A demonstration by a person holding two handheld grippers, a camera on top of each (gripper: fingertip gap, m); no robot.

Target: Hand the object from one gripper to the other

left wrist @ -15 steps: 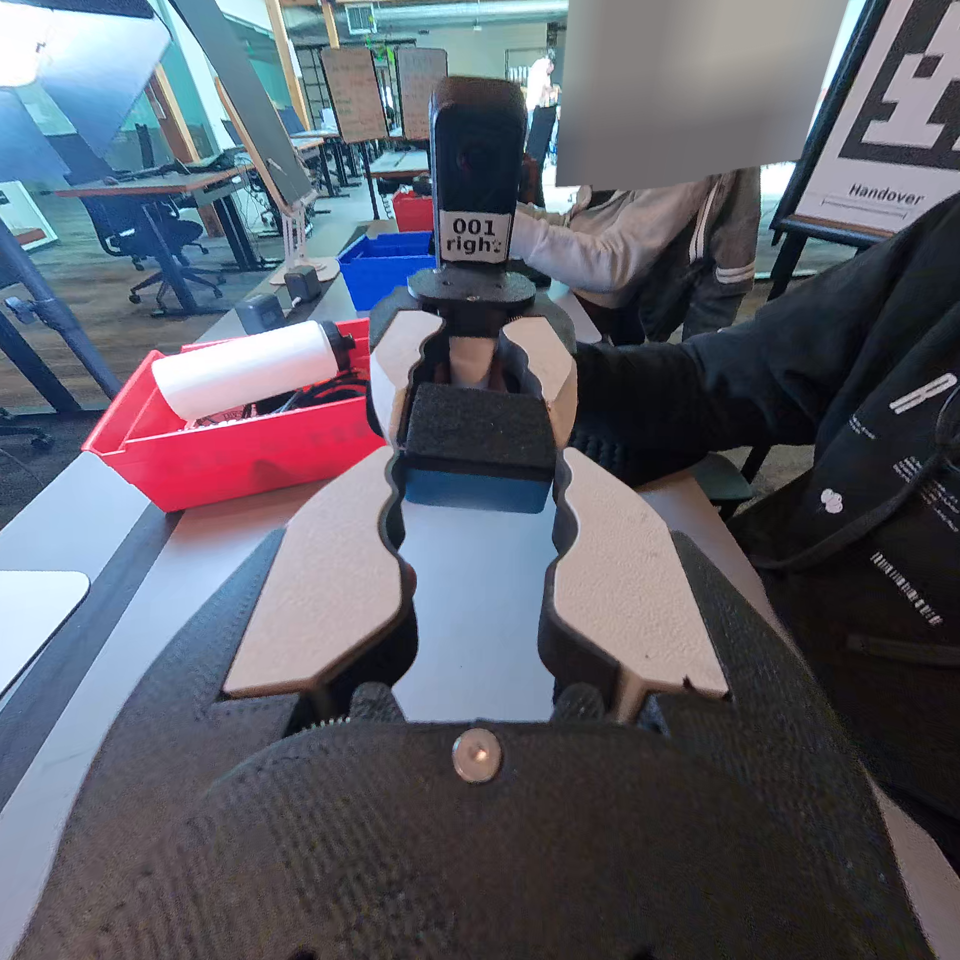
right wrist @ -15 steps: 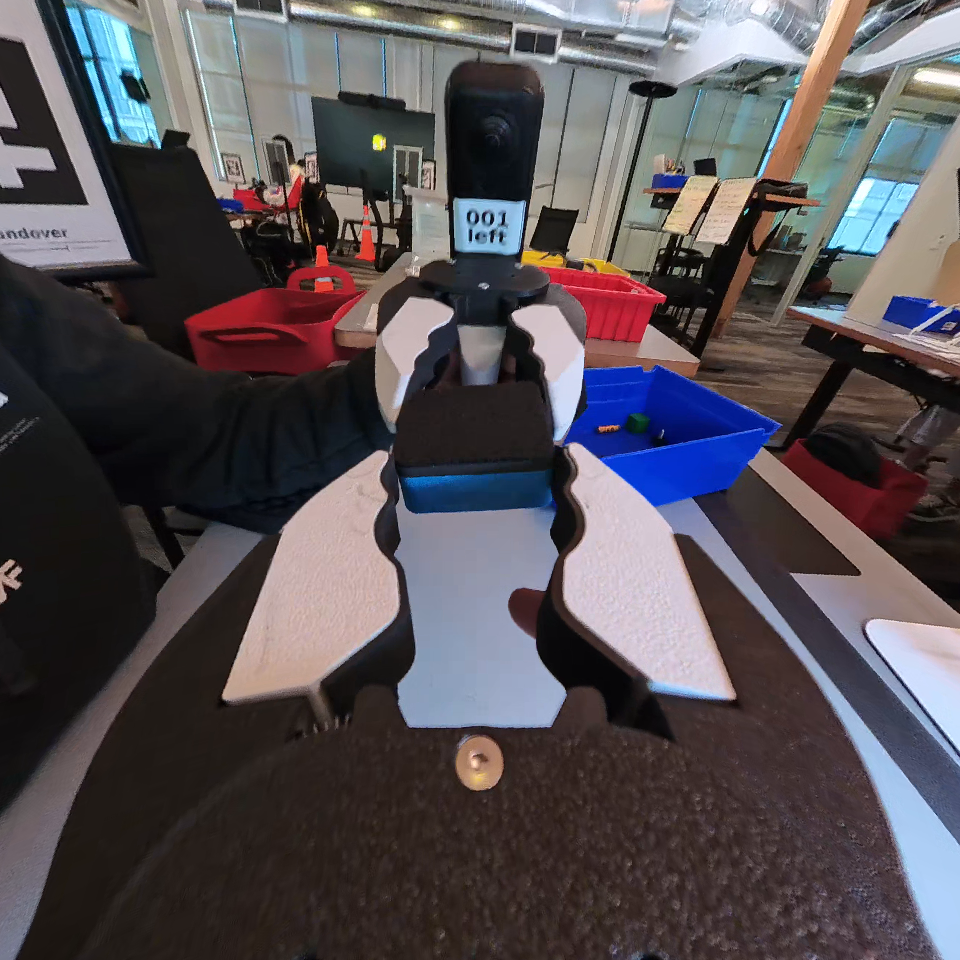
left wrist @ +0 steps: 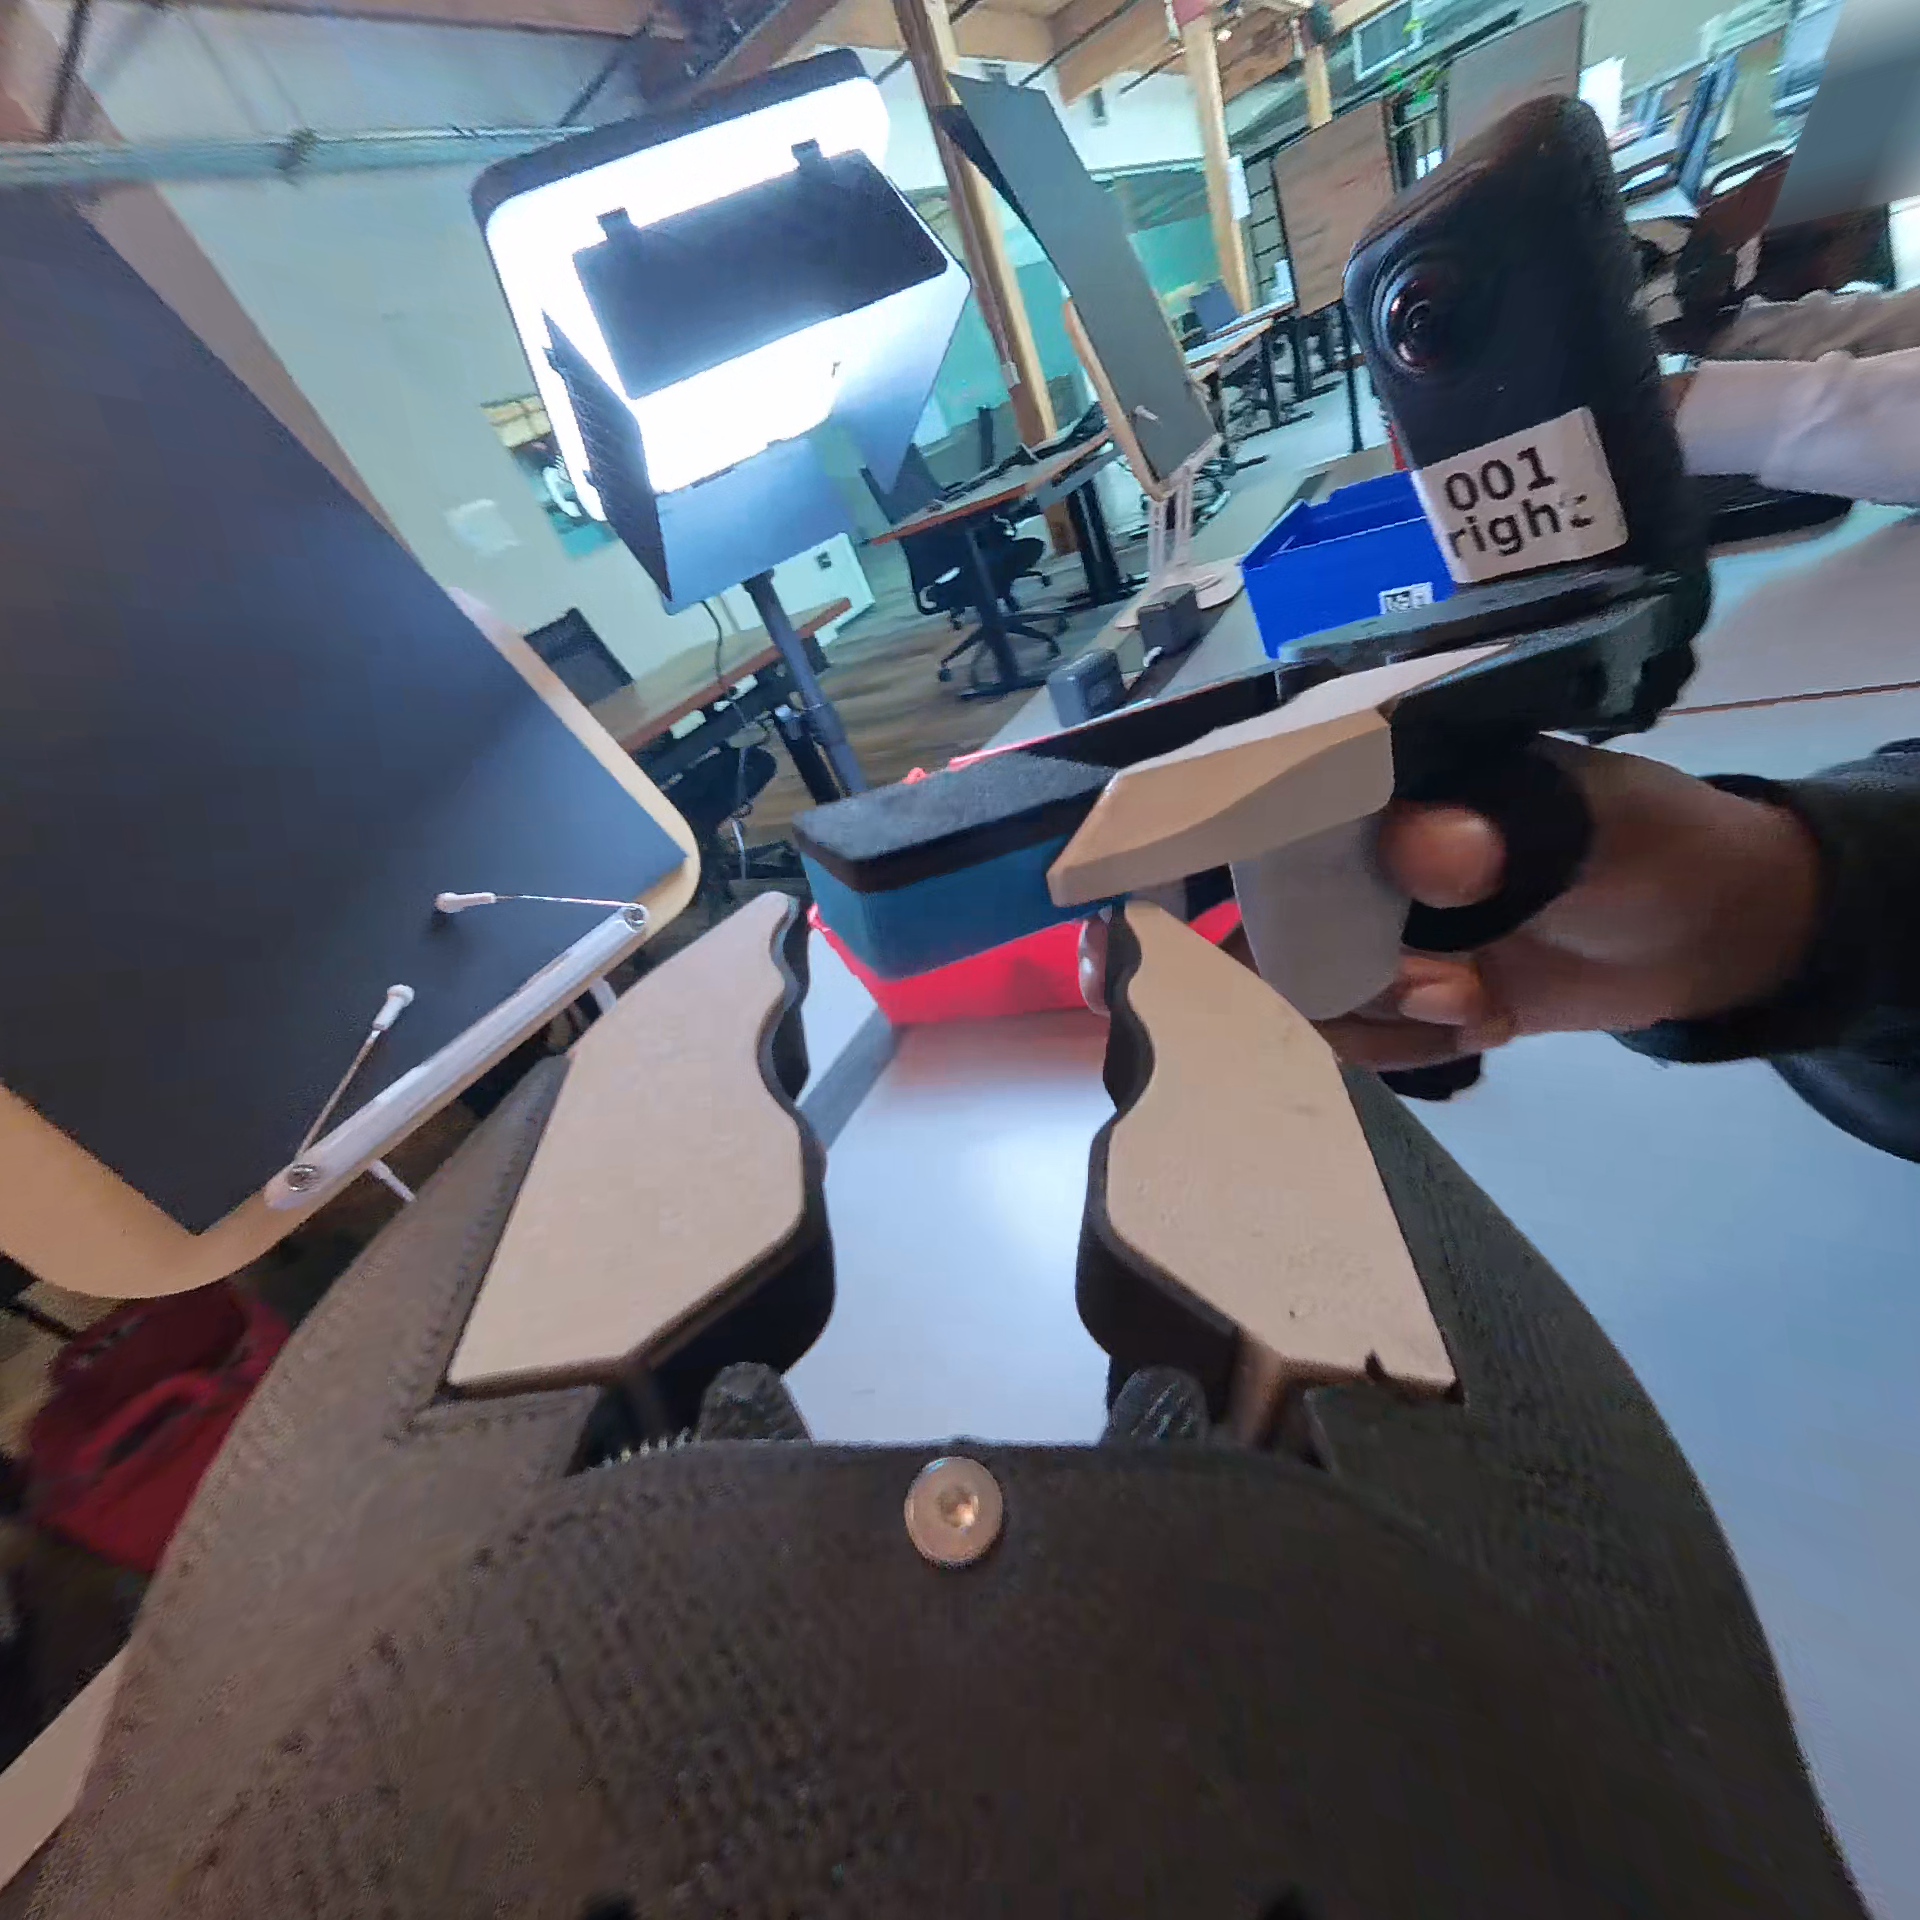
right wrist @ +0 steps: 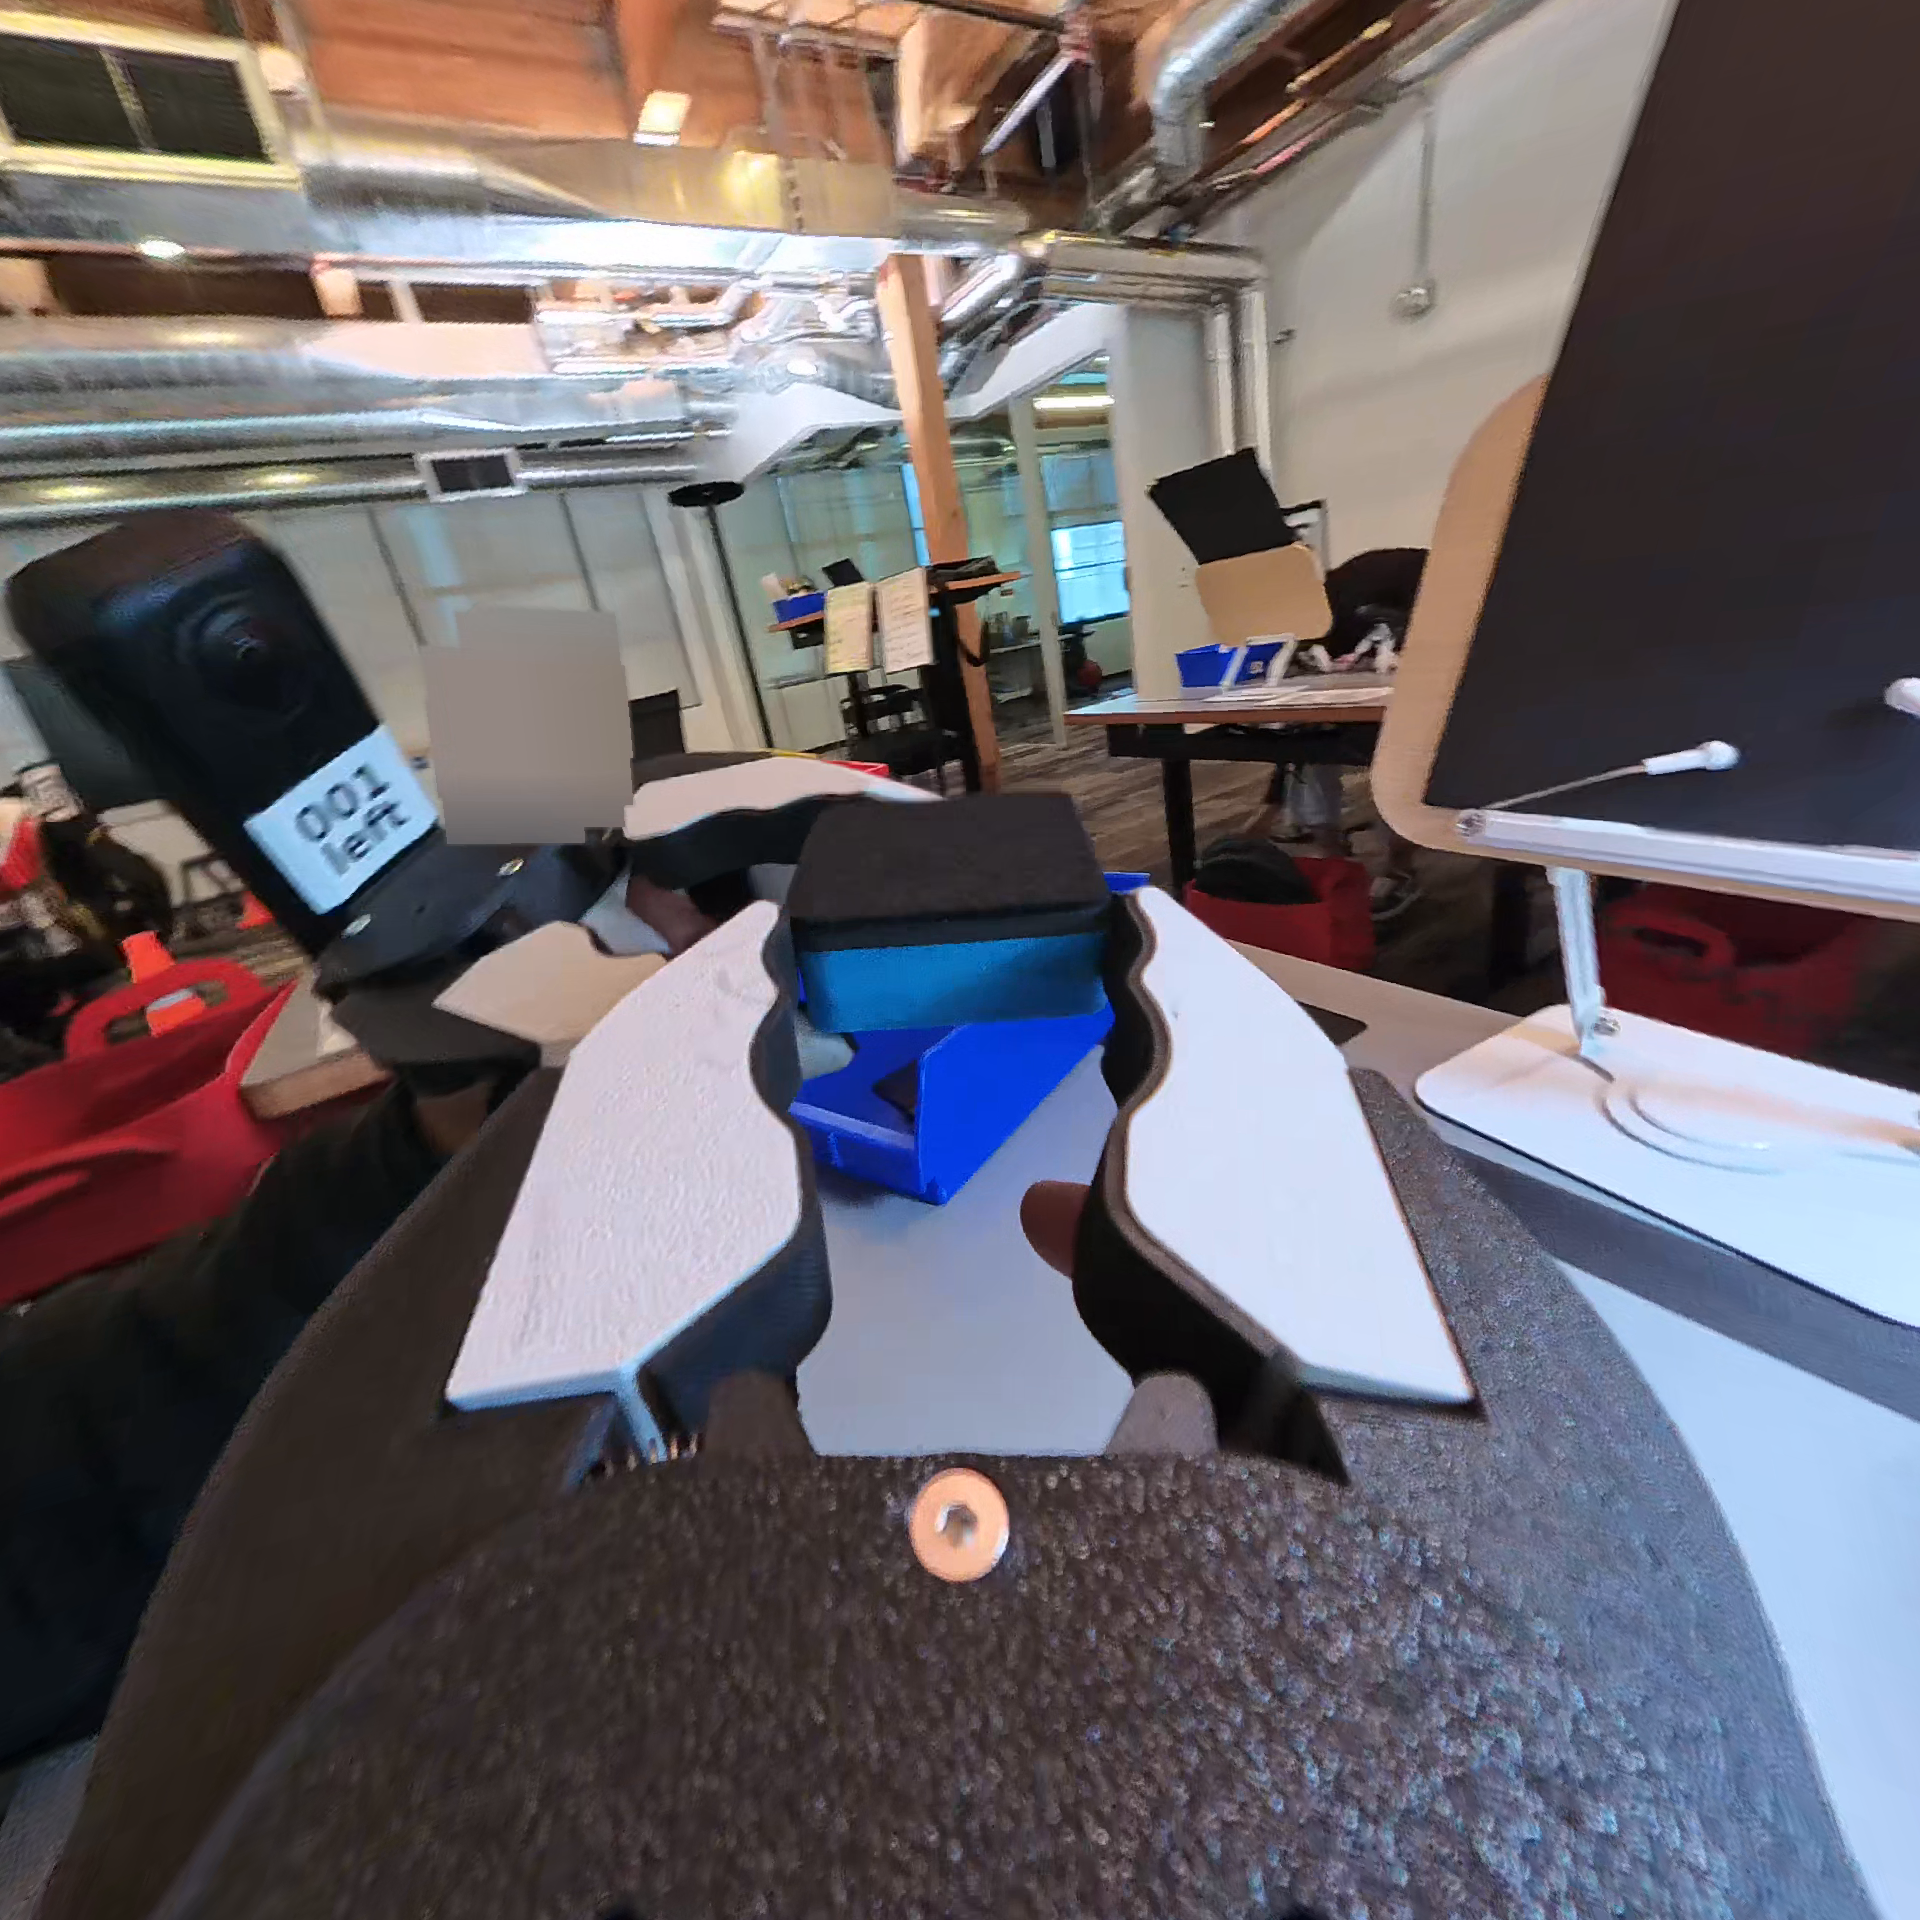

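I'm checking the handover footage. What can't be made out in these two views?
- Left wrist view: the sponge's far end, behind the right gripper's finger.
- Right wrist view: the blue bin's contents, blocked by the sponge; the left gripper's fingertips, partly hidden.

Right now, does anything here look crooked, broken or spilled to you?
Nothing stands out. The right gripper holds the blue-and-black sponge block level between its fingers, above the grey table. The left gripper is open and empty beside it. I see no spill or damage.
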